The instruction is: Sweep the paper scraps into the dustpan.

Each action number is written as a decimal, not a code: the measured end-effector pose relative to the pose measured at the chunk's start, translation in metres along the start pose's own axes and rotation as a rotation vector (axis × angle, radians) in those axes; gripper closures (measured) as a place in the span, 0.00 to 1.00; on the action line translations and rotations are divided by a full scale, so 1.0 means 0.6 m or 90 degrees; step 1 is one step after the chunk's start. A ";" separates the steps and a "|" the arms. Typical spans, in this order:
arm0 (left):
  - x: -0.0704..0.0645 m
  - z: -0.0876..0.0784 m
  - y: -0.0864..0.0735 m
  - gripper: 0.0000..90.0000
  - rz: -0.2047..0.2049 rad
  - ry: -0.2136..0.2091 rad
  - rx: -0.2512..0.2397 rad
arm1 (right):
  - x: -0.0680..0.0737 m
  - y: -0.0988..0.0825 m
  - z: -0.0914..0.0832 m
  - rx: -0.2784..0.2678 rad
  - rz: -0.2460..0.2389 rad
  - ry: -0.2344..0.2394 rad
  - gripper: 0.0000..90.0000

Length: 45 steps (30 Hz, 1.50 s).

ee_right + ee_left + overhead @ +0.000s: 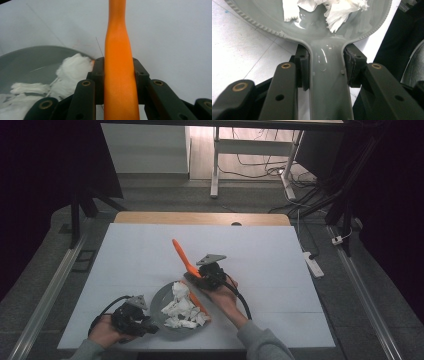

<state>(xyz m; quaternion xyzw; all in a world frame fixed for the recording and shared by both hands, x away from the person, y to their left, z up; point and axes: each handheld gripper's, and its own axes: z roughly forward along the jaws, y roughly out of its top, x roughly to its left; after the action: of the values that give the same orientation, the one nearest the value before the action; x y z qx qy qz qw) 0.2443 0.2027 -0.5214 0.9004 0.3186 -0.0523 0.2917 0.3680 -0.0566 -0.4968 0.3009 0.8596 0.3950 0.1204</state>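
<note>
Tabletop white, wood strip along far edge; dark room, cables on floor at 1 o'clock. Grey pan near front edge holds crumpled tissue; left tool clamps its handle, which points to 8 o'clock. Right tool pinches orange spatula, long axis 11-to-5, blade end in the pan.
</note>
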 end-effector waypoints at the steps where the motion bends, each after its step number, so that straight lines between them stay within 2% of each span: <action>1: 0.000 0.000 0.000 0.68 0.000 0.000 0.000 | 0.006 0.000 0.002 0.002 -0.006 0.003 0.78; 7: 0.000 0.000 0.000 0.68 0.000 0.000 0.001 | 0.050 0.001 0.004 0.016 -0.054 0.013 0.78; 10: 0.000 0.000 0.000 0.68 -0.001 0.000 0.000 | 0.068 0.003 -0.004 0.008 -0.052 0.056 0.78; 13: 0.000 0.000 0.000 0.68 -0.001 0.000 -0.001 | 0.082 0.004 -0.014 0.003 -0.073 0.063 0.78; 15: 0.000 0.000 0.000 0.68 -0.001 0.000 -0.001 | 0.079 0.007 -0.025 -0.015 -0.067 0.060 0.78; 20: 0.000 0.000 0.000 0.68 -0.001 0.000 -0.001 | 0.052 0.012 -0.061 -0.060 -0.037 0.036 0.78; 26: 0.000 0.001 0.000 0.68 -0.002 -0.001 -0.001 | 0.027 -0.002 -0.095 -0.075 -0.007 0.019 0.78; 32: -0.001 0.001 0.000 0.68 -0.003 -0.001 -0.001 | 0.015 -0.037 -0.114 -0.053 0.025 -0.008 0.78; 37: -0.001 0.001 0.001 0.68 -0.002 0.000 -0.002 | 0.008 -0.061 -0.105 -0.025 0.055 -0.023 0.78; 40: -0.001 0.001 0.001 0.68 -0.003 0.000 -0.002 | 0.019 -0.067 -0.094 -0.009 0.059 -0.010 0.78; 45: -0.001 0.001 0.001 0.68 -0.003 0.001 -0.002 | 0.052 -0.070 -0.076 0.007 0.042 0.000 0.78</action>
<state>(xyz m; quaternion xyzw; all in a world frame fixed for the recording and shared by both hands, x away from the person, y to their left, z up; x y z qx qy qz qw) 0.2442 0.2016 -0.5217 0.8993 0.3209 -0.0523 0.2925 0.3053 -0.0868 -0.4972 0.3297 0.8515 0.3939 0.1057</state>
